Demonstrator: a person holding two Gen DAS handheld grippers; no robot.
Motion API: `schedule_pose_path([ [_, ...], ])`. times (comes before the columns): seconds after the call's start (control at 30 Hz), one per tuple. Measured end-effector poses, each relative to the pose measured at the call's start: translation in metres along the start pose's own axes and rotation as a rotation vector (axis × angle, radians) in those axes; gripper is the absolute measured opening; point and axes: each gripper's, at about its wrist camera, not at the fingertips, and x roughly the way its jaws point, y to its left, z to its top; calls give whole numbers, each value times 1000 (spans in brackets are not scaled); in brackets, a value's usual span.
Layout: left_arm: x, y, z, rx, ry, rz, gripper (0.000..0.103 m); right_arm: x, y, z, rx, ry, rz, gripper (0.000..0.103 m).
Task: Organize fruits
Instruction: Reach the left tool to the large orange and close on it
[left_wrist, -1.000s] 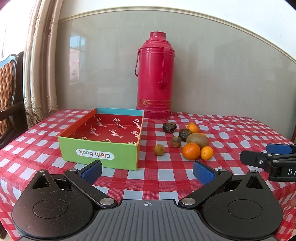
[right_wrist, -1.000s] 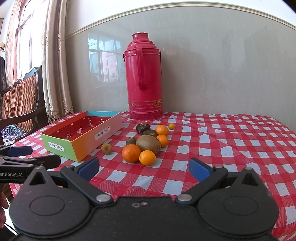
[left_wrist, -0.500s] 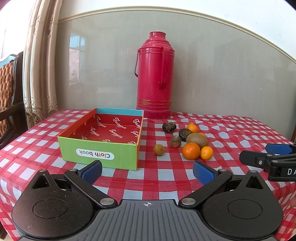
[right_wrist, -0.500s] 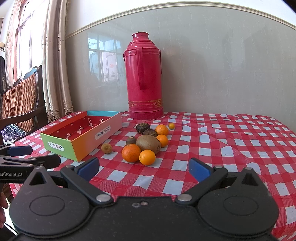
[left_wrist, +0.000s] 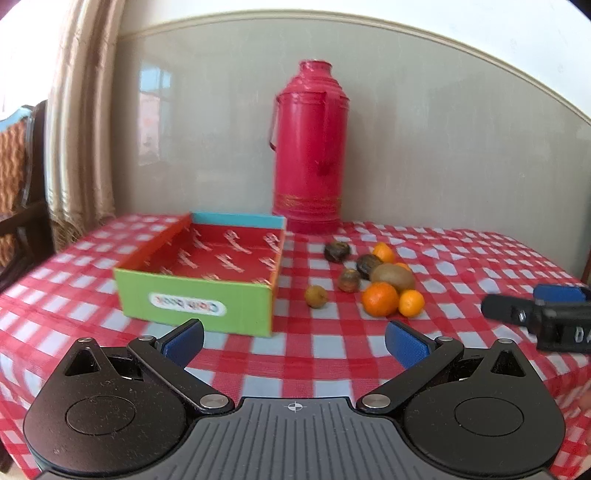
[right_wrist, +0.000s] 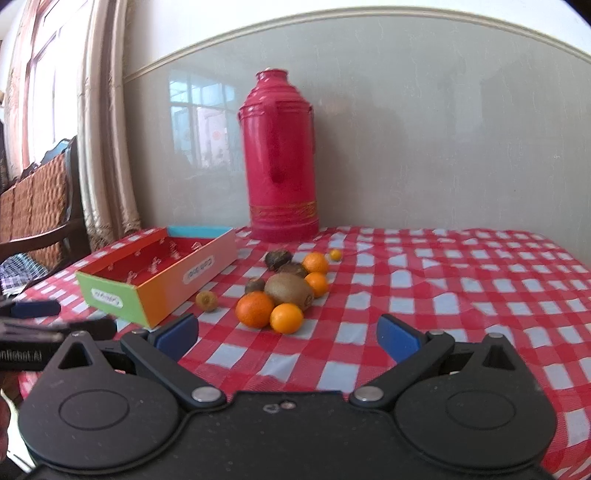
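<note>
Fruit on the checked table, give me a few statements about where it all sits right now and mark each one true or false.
1. The box already holds some fruit. False: only its printed red lining shows; all the fruit lies on the tablecloth.
2. The kiwi lies among the oranges. True.
3. The left gripper is shut on an orange. False: its jaws stand wide apart with nothing between them.
4. The red flask stands behind the fruit, near the wall. True.
5. The right gripper is open. True.
</note>
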Motion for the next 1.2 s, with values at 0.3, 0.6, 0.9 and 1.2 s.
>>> schedule_pose_path([
  [0.3, 25, -33, 7, 49, -26, -89, 90, 20, -17, 20, 31, 4, -103, 97],
  [0.6, 85, -54, 18, 30, 48, -124, 81, 58, -42, 27, 103, 9, -161, 97],
  [0.9, 139, -58, 18, -4, 142, -145, 64, 90, -70, 26, 173, 61, -232, 97],
  [1.2, 166, -75, 23, -5, 178, -159, 43, 116, -75, 20, 124, 159, -295, 97],
])
